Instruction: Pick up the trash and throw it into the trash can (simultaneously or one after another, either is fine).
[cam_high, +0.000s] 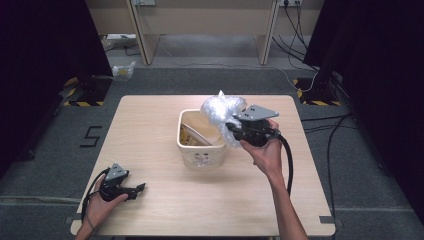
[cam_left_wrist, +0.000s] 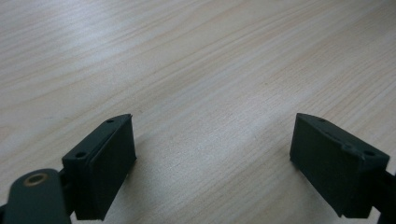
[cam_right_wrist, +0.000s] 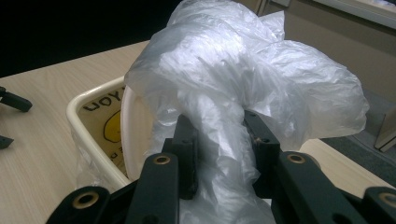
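Bag getting lifted clear of the bin

The right gripper (cam_high: 234, 126) is clamped on a bunched clear plastic bag (cam_high: 220, 111), mid-frame, just above the cream bin (cam_high: 200, 155), probably so it comes free cleanly. The left gripper (cam_high: 141, 188) idles lower left, jaws spread over bare table (cam_left_wrist: 196, 70).

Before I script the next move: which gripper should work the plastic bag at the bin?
Right. The right gripper already clamps the plastic bag beside the bin; the left gripper rests open, far off.
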